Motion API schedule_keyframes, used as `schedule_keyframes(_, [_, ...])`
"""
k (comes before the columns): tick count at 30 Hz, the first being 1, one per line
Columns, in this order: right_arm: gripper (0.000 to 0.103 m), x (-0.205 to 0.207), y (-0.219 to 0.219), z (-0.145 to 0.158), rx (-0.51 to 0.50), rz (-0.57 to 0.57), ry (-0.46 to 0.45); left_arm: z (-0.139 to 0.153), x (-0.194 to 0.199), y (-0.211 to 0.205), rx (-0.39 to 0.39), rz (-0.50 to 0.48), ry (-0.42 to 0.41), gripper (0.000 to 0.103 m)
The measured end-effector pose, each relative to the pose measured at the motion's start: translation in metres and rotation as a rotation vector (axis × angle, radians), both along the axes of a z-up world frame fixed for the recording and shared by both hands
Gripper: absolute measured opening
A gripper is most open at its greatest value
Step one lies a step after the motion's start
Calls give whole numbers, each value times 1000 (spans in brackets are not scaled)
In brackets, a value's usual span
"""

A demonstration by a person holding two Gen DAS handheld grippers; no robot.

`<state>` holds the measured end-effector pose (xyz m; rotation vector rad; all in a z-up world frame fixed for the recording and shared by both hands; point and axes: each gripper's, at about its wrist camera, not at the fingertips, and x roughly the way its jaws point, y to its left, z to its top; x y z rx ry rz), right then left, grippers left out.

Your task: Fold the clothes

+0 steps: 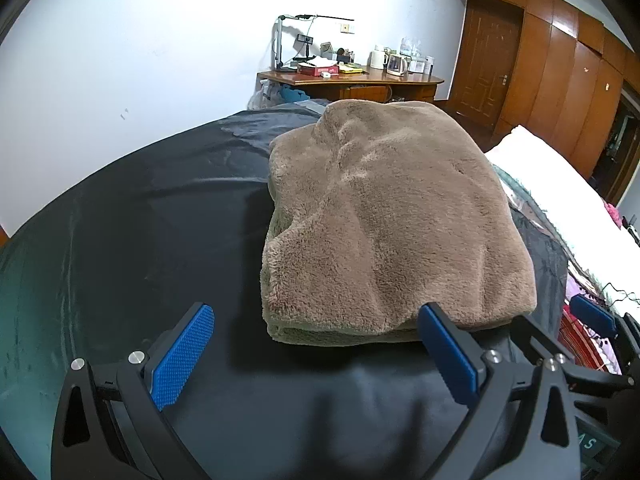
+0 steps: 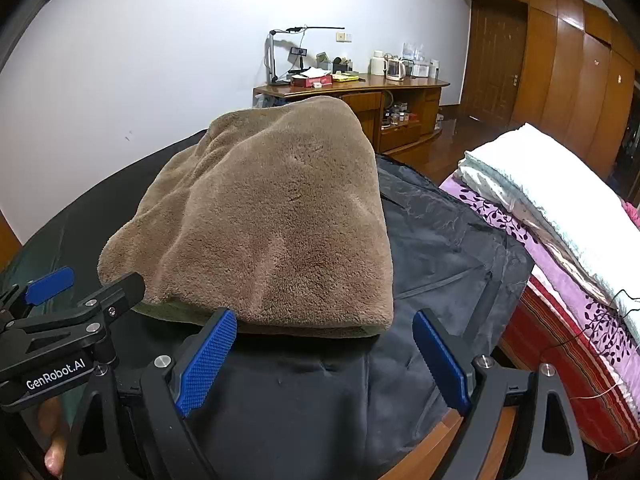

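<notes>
A thick brown fleece garment [image 1: 392, 220] lies folded in a squarish stack on a black sheet [image 1: 140, 220] over a table. My left gripper [image 1: 316, 320] stands open just short of the stack's near edge, its blue pads [image 1: 180, 356] spread wide with nothing between them. In the right wrist view the same fleece garment [image 2: 272, 220] fills the middle. My right gripper [image 2: 326, 324] is open too, by the stack's near right corner, its jaws holding nothing. The left gripper [image 2: 86, 290] shows at the left edge of that view, and the right gripper's blue pad [image 1: 592, 316] at the right edge of the left wrist view.
A bed [image 2: 580, 260] with purple and white bedding stands close on the right. At the back wall a wooden desk [image 2: 352, 88] carries a lamp, kettles and clutter. Wooden wardrobes and a door [image 2: 496, 64] line the back right. A thumb [image 2: 54, 454] shows at bottom left.
</notes>
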<state>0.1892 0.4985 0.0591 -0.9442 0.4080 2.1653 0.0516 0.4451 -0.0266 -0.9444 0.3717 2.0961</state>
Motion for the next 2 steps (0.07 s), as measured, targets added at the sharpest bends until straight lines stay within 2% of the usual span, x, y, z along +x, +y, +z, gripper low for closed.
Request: schedule_keyframes(2, [92, 0, 0, 0, 5, -2, -4, 0, 1, 0, -8, 3, 2, 102])
